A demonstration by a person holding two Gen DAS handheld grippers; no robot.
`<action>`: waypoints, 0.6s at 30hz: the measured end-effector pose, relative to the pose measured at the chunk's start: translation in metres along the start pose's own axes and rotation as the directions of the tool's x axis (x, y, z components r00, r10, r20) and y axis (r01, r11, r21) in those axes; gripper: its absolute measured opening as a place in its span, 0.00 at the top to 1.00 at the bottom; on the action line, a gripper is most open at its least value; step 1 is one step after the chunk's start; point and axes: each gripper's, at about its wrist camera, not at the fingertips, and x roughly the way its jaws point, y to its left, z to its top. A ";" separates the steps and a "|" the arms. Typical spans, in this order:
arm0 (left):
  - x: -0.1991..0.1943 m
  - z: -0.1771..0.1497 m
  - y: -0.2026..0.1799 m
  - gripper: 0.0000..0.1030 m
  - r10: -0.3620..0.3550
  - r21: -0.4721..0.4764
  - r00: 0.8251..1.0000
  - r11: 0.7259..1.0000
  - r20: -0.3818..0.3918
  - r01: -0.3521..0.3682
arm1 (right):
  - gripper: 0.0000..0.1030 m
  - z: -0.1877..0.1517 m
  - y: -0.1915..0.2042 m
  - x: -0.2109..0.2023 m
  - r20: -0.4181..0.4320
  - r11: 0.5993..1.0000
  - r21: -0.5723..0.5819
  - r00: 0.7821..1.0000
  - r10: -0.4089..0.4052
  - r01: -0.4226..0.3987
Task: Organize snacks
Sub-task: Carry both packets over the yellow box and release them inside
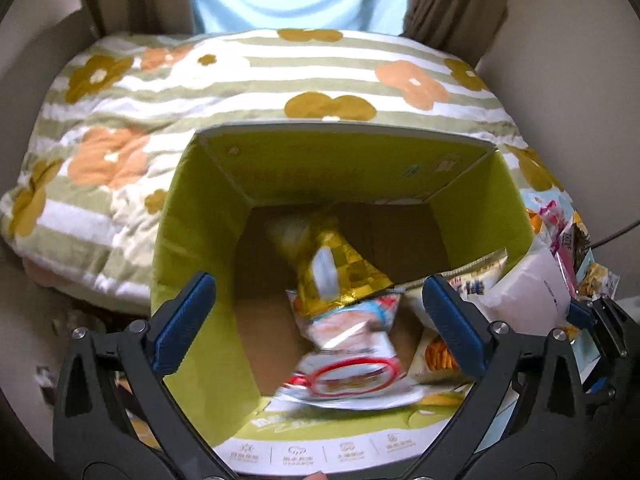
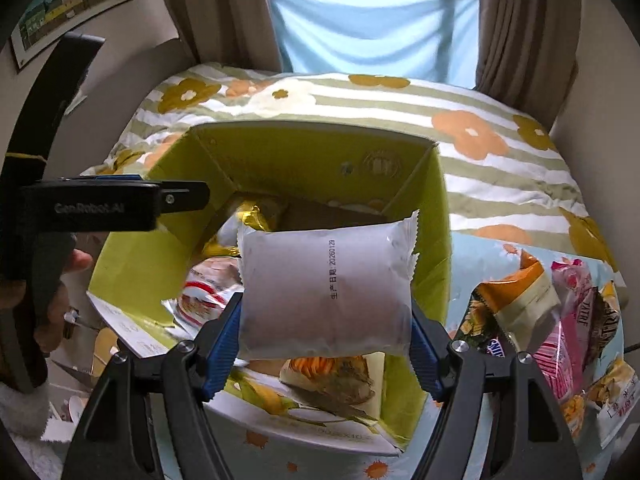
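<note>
Fingers of the right gripper (image 2: 326,330) clamp a white packet (image 2: 326,292) by its two side edges, centre frame, above the open green box (image 2: 434,248). Left gripper (image 1: 316,316) stands wide, nothing between its pads; a red-and-white snack bag (image 1: 348,360), blurred, lies loose in the box below, beside a gold packet (image 1: 336,268). The bed (image 2: 500,184) fills the upper frame. More snacks (image 2: 560,320) lie at lower right. Assessment: the white packet appears light, soft, air-filled and probably slick; side-edge grip seems adequate, firm squeezing risks crushing the contents.
</note>
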 end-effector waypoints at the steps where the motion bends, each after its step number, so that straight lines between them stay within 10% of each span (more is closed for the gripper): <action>1: 0.000 -0.003 0.003 0.00 -0.001 -0.012 1.000 1.000 -0.006 0.001 | 0.32 -0.001 0.001 0.001 -0.006 1.000 -0.004 1.000 0.003 -0.003; 13: -0.004 -0.015 0.013 0.00 0.024 -0.020 1.000 1.000 -0.014 -0.024 | 0.29 0.001 0.011 0.014 -0.053 0.998 -0.061 0.998 0.014 -0.017; 18: -0.004 -0.022 0.013 0.00 0.039 -0.009 0.999 0.999 -0.010 -0.039 | 0.05 -0.006 0.008 0.012 -0.014 0.997 -0.066 0.999 0.033 -0.034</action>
